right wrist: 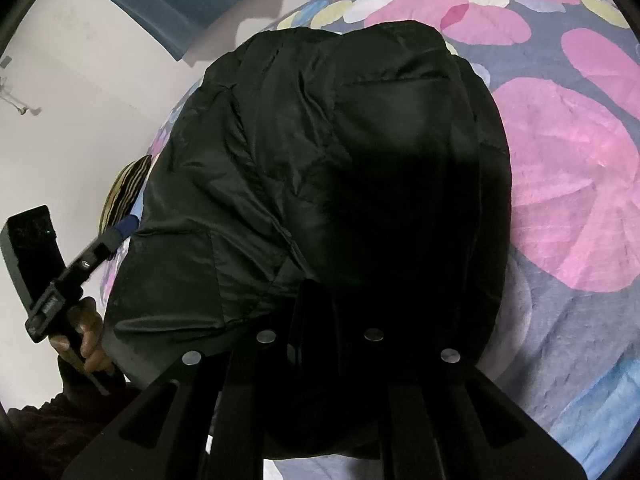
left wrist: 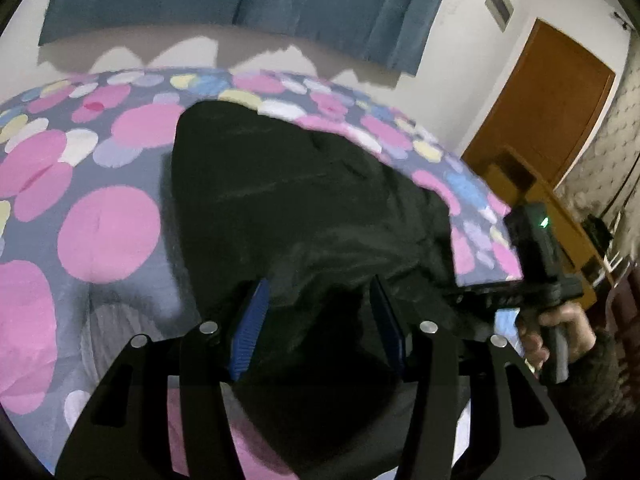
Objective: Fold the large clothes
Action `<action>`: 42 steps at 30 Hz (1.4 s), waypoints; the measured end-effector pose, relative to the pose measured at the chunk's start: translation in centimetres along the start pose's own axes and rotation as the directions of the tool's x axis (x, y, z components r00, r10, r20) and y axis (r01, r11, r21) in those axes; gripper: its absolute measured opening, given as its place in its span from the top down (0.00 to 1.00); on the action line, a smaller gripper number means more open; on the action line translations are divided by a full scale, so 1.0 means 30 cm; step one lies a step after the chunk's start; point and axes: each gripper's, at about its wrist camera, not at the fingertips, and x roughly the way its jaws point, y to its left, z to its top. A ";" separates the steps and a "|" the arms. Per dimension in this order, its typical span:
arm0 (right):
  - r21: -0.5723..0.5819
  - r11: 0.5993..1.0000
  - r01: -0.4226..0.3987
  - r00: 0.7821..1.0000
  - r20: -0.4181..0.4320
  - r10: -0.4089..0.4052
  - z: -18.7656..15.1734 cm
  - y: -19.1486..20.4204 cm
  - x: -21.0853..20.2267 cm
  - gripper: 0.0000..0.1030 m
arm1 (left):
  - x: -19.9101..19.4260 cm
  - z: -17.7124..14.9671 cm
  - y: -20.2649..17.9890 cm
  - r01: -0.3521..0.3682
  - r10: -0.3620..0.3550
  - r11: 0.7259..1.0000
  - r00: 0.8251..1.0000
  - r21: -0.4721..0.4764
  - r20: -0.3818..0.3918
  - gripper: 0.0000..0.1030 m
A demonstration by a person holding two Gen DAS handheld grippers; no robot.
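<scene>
A: Spotted bedding [left wrist: 108, 236] in pink, white and blue circles covers the bed, and the black jacket [left wrist: 288, 200] lies bunched on it, right under both cameras.

B: Start closest. What is the left hand-held gripper [left wrist: 320, 328] doing?

A: Its blue pads [left wrist: 250, 332] stand roughly half apart, with a fold of the jacket rising between them. Whether the pads actually press the cloth I cannot tell; the fabric there is too dark.

B: And the right one?

A: From its own camera the right hand-held gripper [right wrist: 320, 308] is buried in the jacket [right wrist: 320, 160]; the fingertips are lost under the black cloth. Its jaws are closed almost fully, pinching the fabric. From the left camera you see its body at the jacket's right edge, gripped by the person's right hand [left wrist: 560, 332].

B: Is the other hand visible?

A: Yes, the left hand [right wrist: 86, 340] shows in the right camera, low on the left, around its handle.

B: Further out?

A: The jacket stretches away over the bedding toward a white wall [left wrist: 460, 60]. Blue curtains [left wrist: 248, 0] hang above the bed's far side, and a brown wooden door [left wrist: 548, 120] stands to the right, with a wooden piece of furniture [left wrist: 560, 216] just in front of it.
</scene>
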 end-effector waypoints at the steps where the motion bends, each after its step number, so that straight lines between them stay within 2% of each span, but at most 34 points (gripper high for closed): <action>1: 0.000 1.000 0.001 1.000 0.001 -0.001 0.001 0.004 0.002 0.91 | 0.022 -0.010 0.004 -0.006 0.006 1.000 1.000 0.015 -0.023 0.50; 4: -0.006 1.000 0.015 1.000 0.006 -0.015 -0.002 0.017 0.001 0.91 | 0.029 -0.020 -0.003 -0.023 0.023 0.999 1.000 0.049 -0.009 0.50; 7: -0.029 0.999 0.037 0.999 0.011 -0.036 0.004 0.045 -0.014 0.88 | 0.031 -0.012 0.003 -0.015 0.016 0.999 1.000 0.038 -0.012 0.50; 10: -0.056 0.995 0.077 0.997 0.005 -0.077 0.018 0.088 -0.067 0.86 | 0.029 -0.012 0.006 -0.012 0.012 0.999 1.000 0.034 -0.018 0.50; 13: -0.076 0.993 0.088 0.995 0.046 -0.084 0.043 0.124 -0.129 0.85 | 0.030 -0.007 0.013 -0.004 0.005 1.000 1.000 0.025 -0.025 0.50; 17: -0.088 0.993 0.080 0.992 0.100 -0.071 0.129 0.139 -0.162 0.85 | 0.034 0.001 0.014 0.001 0.000 1.000 0.999 0.023 -0.032 0.50; 20: -0.086 0.994 0.068 0.992 0.108 -0.058 0.215 0.121 -0.123 0.85 | 0.035 0.004 0.015 0.001 0.000 1.000 0.999 0.017 -0.035 0.50; 23: -0.057 0.994 0.096 0.992 0.088 -0.091 0.275 0.080 -0.056 0.85 | 0.036 0.003 0.016 0.003 -0.003 1.000 0.999 0.010 -0.038 0.50; 28: 0.010 1.000 0.015 1.000 -0.003 -0.015 0.285 -0.008 0.083 0.91 | 0.046 0.003 0.018 0.010 -0.009 1.000 0.999 0.023 -0.040 0.50; 33: 0.049 0.997 -0.062 0.998 -0.018 0.063 0.273 -0.059 0.124 0.97 | 0.054 0.007 0.013 -0.006 0.008 0.999 0.999 0.032 -0.051 0.50; 37: 0.038 0.996 -0.081 0.997 -0.012 0.082 0.264 -0.061 0.132 0.97 | 0.058 0.005 0.010 -0.024 0.026 0.999 0.998 0.032 -0.060 0.50; 42: 0.017 0.998 -0.067 0.998 0.006 0.067 0.262 -0.050 0.138 0.97 | 0.066 0.012 0.005 -0.051 0.052 0.999 0.996 0.017 -0.074 0.50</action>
